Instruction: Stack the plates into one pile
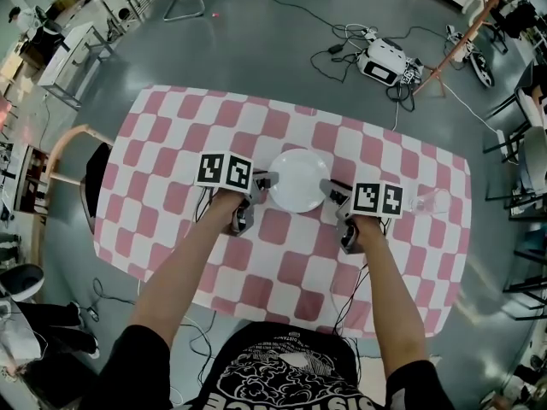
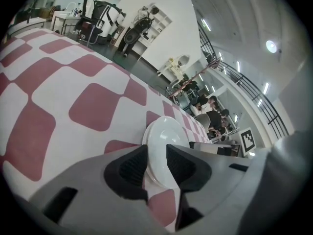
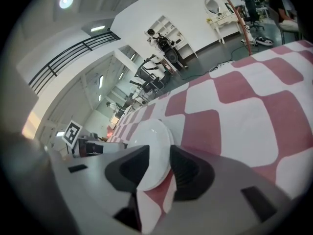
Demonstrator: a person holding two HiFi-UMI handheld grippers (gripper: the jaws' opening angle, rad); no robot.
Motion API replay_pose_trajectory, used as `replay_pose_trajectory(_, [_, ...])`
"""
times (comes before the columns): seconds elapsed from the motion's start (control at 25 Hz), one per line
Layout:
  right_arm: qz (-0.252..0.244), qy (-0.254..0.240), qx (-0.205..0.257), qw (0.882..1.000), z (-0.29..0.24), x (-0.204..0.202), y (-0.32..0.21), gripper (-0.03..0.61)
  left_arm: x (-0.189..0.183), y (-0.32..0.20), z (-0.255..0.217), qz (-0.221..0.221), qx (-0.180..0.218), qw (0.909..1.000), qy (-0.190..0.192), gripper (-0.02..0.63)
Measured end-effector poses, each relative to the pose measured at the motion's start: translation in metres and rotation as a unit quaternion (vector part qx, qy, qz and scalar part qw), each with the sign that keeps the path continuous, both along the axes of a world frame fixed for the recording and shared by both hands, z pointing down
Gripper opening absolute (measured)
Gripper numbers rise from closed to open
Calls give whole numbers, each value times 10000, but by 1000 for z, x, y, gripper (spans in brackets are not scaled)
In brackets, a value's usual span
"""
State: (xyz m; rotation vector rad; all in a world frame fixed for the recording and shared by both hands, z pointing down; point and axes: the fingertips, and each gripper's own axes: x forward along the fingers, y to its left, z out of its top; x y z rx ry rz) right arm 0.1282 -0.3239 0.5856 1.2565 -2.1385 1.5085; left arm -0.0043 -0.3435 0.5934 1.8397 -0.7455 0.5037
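Note:
A white plate [image 1: 298, 179] lies near the middle of the pink-and-white checked table [image 1: 171, 143]; whether more plates lie under it I cannot tell. My left gripper [image 1: 263, 183] is at its left rim and my right gripper [image 1: 330, 191] at its right rim. In the left gripper view the plate [image 2: 164, 138] has its near rim between the jaws of the left gripper [image 2: 156, 155], with gaps on both sides. The right gripper view shows the same: the plate [image 3: 149, 141] has its rim inside the right gripper [image 3: 159, 163], pads apart from it. Both grippers are open.
A clear glass object [image 1: 432, 202] stands on the table just right of my right gripper. A wooden chair [image 1: 64, 156] sits at the table's left edge. Cables and a white device [image 1: 385, 60] lie on the floor beyond the far edge.

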Motion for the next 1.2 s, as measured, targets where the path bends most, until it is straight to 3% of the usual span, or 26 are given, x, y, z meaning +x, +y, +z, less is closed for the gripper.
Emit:
replay_pose_trajectory(0.28, [3,55,98,9999,-5,1,-2,184,-2,-4,-7,51,228,9997,-99,221])
replay_pose_trajectory(0.72, [169,186,297,9992,-27,4,-1,196,-5,-6,-33,31,537,9984,-161,222])
replay_pose_trajectory(1.0, [443,359,743,9956,-65,10,1,196,-4,-10,-77,123,1175,9929,-166,222])
replay_pose_trajectory(1.2, [553,556,1116,9907,-95,10,10,192,-5,-7,-108,342,1733,9837,-349,212])
